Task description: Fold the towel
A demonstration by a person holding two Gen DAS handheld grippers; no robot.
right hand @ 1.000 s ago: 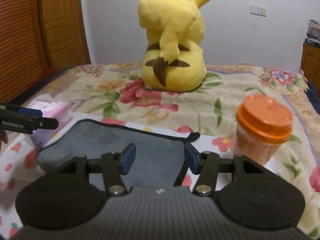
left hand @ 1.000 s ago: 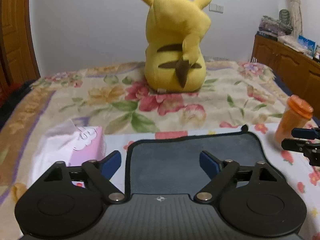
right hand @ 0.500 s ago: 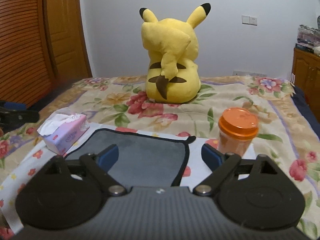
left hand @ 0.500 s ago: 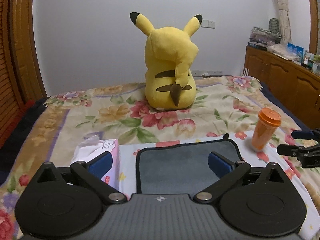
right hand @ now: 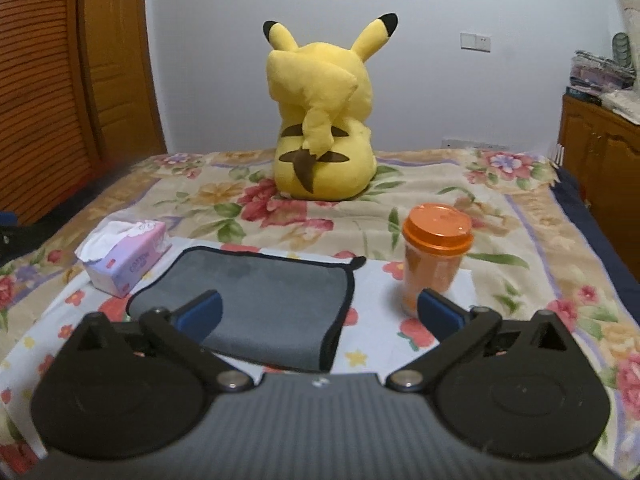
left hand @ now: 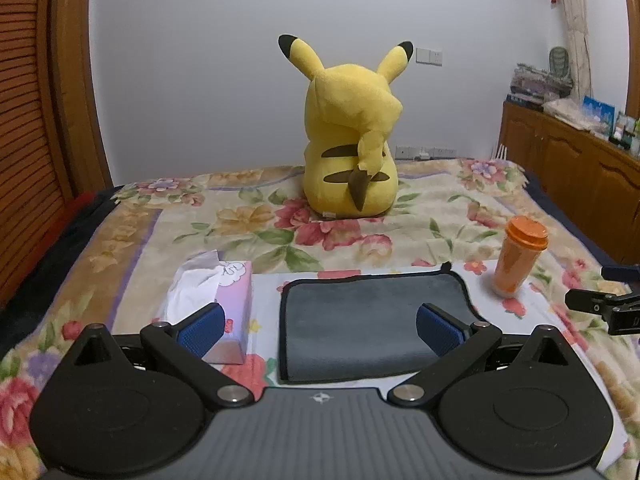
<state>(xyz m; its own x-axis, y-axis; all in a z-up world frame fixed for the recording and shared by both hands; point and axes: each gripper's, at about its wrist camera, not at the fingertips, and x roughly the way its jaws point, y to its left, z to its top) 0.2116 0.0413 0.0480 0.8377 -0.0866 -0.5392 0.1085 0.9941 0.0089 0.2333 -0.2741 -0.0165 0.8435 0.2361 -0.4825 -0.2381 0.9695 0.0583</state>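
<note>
A dark grey towel with black piped edging [left hand: 372, 320] lies flat on a white flower-print cloth [right hand: 424, 280] spread over the floral bedspread [left hand: 248, 216]. The left gripper [left hand: 320, 326] hangs above the towel's near edge, its jaws spread wide and empty, the blue pads [left hand: 200, 330] straddling the towel's width without touching it. The right gripper [right hand: 320, 312] is likewise wide open and holds nothing; the towel sits under its left side, its right pad near the orange lidded plastic cup [right hand: 436, 252]. A pink tissue pack [left hand: 224, 292] lies just left of the towel. A yellow plush Pikachu [left hand: 352, 140] sits well beyond, back turned.
</note>
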